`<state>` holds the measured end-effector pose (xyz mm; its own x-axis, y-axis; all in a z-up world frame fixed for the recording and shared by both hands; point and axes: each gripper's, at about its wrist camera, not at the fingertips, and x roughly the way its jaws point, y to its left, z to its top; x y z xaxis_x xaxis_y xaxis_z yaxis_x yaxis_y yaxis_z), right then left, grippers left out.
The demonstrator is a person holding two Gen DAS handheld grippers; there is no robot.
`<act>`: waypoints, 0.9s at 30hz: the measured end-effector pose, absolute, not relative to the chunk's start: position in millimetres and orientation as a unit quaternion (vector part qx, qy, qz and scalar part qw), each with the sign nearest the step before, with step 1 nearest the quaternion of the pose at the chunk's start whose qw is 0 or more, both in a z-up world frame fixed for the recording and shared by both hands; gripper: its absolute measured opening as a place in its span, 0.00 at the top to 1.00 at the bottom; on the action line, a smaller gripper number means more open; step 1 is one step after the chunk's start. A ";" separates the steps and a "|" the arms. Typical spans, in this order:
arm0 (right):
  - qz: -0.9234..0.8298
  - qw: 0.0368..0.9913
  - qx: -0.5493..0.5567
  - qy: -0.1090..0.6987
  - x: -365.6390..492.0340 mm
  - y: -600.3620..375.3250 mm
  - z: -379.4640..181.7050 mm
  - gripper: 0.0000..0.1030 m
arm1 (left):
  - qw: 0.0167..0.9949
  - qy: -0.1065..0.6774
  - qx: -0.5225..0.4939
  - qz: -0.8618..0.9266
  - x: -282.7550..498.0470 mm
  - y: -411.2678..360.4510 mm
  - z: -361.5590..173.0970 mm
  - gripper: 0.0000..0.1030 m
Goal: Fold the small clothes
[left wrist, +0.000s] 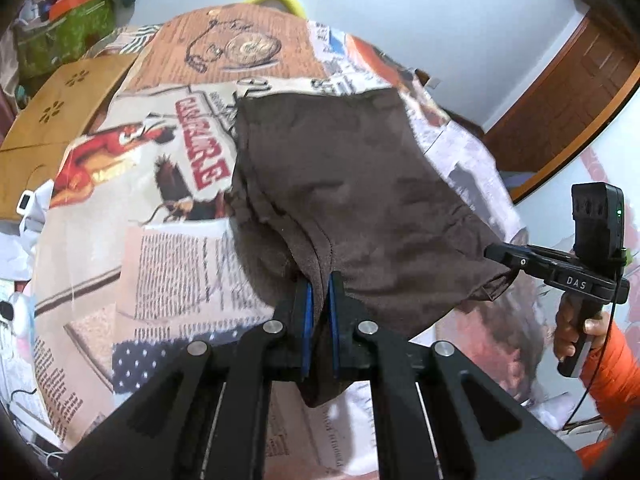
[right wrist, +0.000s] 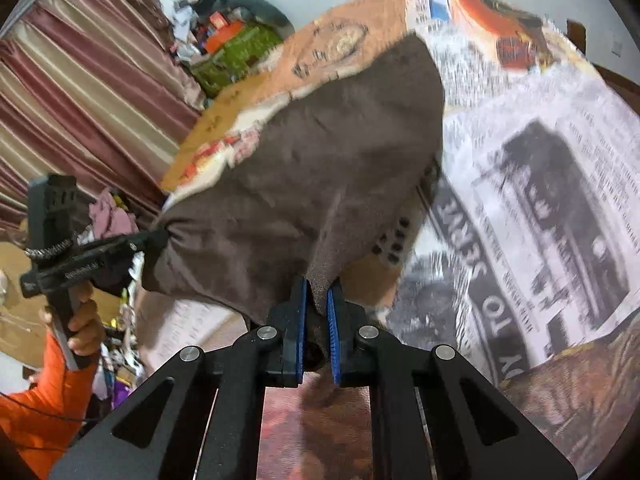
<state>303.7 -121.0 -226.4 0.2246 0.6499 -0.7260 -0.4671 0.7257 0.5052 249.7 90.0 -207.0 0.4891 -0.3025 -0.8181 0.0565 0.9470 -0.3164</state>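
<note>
Pale walls (left wrist: 440, 8) rise behind a newspaper-print bedspread (left wrist: 80, 264). Striped maroon curtains (right wrist: 72, 80) hang at one side, a wooden door (left wrist: 568, 92) at the other.

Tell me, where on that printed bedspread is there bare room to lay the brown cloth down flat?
Bare bedspread lies left of the brown cloth, around the red lettering, and right of it over the black newspaper print. Beyond the edges, clutter crowds the green box.

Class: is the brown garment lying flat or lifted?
Lifted: the brown garment hangs pinched between left gripper and right gripper, above the printed cloth.
</note>
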 end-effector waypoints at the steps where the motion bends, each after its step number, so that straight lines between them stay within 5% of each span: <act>1: 0.362 0.781 0.094 0.499 305.8 -121.5 -219.3 0.92 | 0.855 0.490 -0.128 -0.108 253.6 90.8 -202.2 0.94; 13: 0.360 0.829 0.104 0.415 386.2 -110.6 -175.8 0.93 | 0.866 0.455 -0.174 -0.114 380.0 113.9 -159.5 0.96; 27: 0.284 0.839 0.096 0.454 510.5 -82.9 -238.6 0.94 | 0.840 0.515 -0.158 -0.055 515.2 131.5 -251.0 0.96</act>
